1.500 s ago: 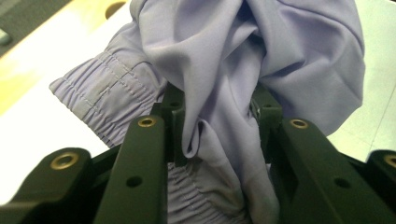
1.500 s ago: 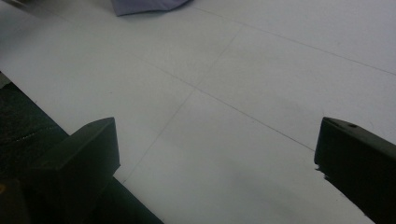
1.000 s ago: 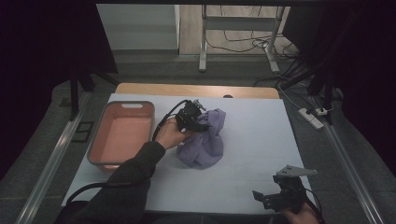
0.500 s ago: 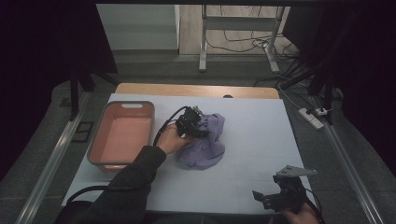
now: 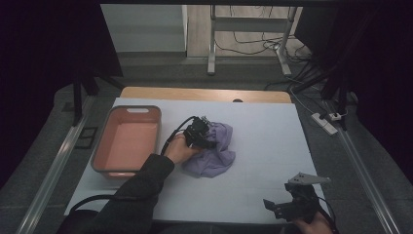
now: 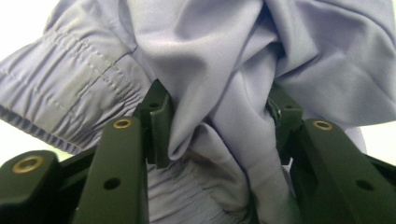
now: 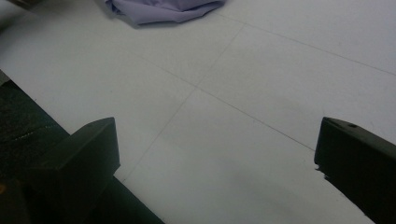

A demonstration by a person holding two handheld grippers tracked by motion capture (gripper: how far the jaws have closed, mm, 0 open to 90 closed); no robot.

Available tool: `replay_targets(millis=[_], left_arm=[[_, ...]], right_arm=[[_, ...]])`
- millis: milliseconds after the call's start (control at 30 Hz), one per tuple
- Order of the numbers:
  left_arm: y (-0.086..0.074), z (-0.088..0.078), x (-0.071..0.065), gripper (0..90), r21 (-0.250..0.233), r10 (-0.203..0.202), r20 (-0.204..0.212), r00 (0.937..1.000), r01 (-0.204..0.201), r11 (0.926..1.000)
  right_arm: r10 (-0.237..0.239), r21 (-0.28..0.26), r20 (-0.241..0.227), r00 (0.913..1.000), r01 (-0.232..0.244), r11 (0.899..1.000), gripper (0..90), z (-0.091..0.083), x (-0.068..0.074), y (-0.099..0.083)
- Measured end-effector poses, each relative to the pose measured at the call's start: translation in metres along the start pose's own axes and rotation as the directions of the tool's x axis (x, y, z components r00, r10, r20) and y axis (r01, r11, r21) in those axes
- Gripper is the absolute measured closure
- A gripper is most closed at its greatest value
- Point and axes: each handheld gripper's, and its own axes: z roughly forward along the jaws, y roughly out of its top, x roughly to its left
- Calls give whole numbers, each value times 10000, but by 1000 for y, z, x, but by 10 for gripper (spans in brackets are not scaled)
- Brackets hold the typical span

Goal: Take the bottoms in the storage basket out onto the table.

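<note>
A lilac garment (image 5: 216, 153) with an elastic waistband lies bunched on the white table top, just right of a pink tray (image 5: 101, 146). My left gripper (image 5: 208, 137) sits low on the garment's left side. In the left gripper view its jaws (image 6: 219, 126) have just been opening; a fold of the lilac fabric (image 6: 210, 56) still hangs loosely between them, with a gap at the right pad. My right gripper (image 5: 281, 207) rests near the front right edge, open, with bare table between its jaws (image 7: 217, 149). The garment (image 7: 163, 9) shows far off in the right gripper view.
The pink tray has nothing in it. Bare white surface (image 5: 272, 141) stretches right of the garment. A wooden strip (image 5: 204, 94) runs along the table's far edge. A power strip (image 5: 324, 123) and cables lie on the floor at the right.
My left hand has sunk toward the table with the garment, which has slumped into a flatter heap. The left jaws have parted. The right gripper has kept still.
</note>
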Motion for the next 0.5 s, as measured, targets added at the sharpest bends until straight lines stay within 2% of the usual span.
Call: replay_targets(millis=[367, 500], left_arm=[[-3, 8, -3, 457, 130, 444, -19, 9990, -443, 9989], [-4, 10, -6, 428, 101, 692, -145, 9975, -691, 9976]], right_arm=[[1, 43, -7, 10000, -1, 10000, 1, 0, 0, 0], [-4, 49, -12, 10000, 4, 10000, 1, 0, 0, 0]])
